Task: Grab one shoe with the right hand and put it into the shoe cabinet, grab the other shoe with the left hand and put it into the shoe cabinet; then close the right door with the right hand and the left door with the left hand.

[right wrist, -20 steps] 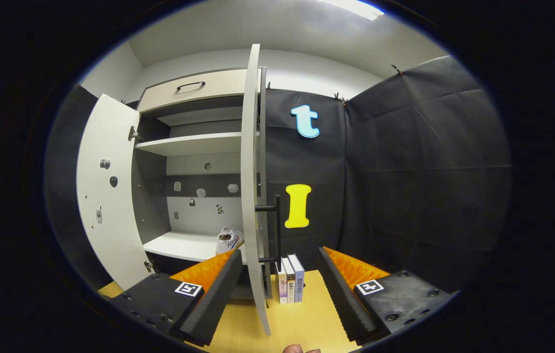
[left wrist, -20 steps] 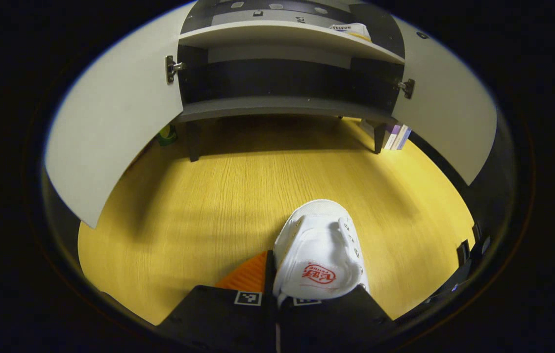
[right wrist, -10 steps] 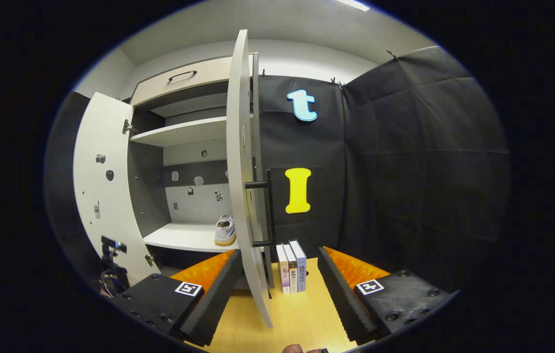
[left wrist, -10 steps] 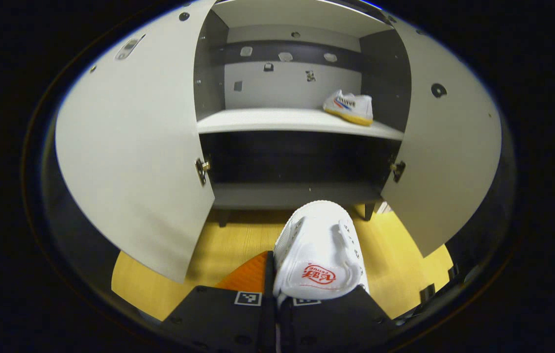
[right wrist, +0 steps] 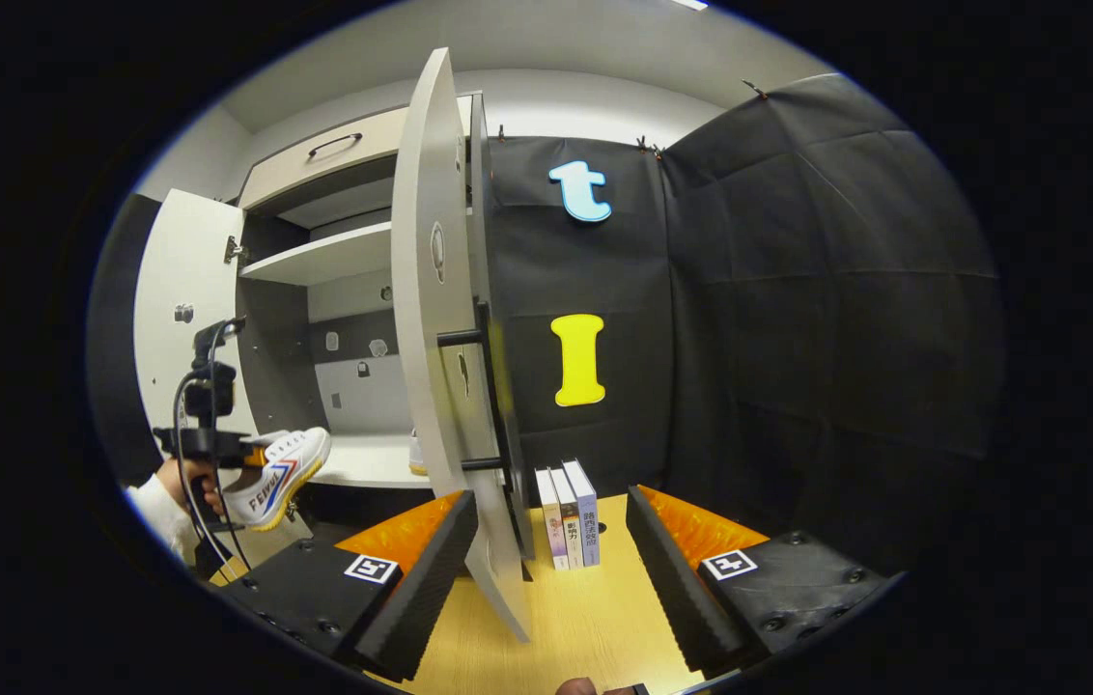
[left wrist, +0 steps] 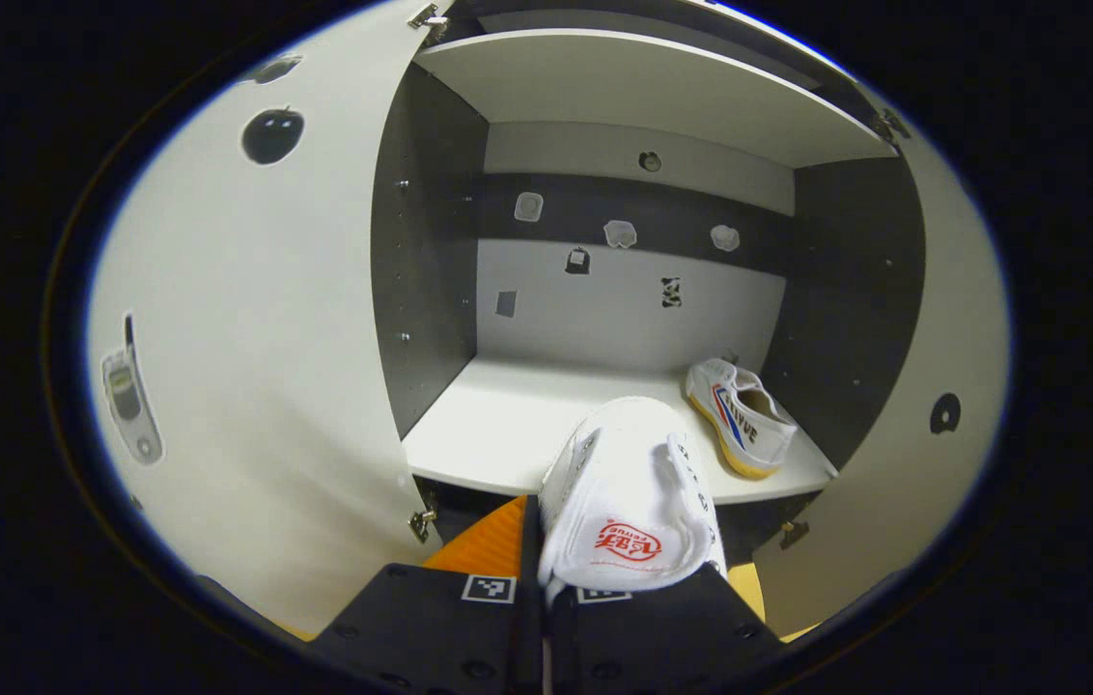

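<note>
In the left gripper view, the left gripper pinches the heel end of a white shoe, its two fingers pressed on the shoe's sides at the bottom of the view. The shoe's toe points toward the open shoe cabinet, just in front of the lower shelf. A second white shoe lies on that shelf at its far right, near the dark side wall. The left door and the right door both stand open.

In the right gripper view, the right gripper is spread wide and holds nothing; its fingers sit either side of the lower edge of the open right door. A few books stand upright on the yellow floor just beyond the door. Far left, a hand holds the left gripper, carrying the white shoe in front of the lower shelf.
</note>
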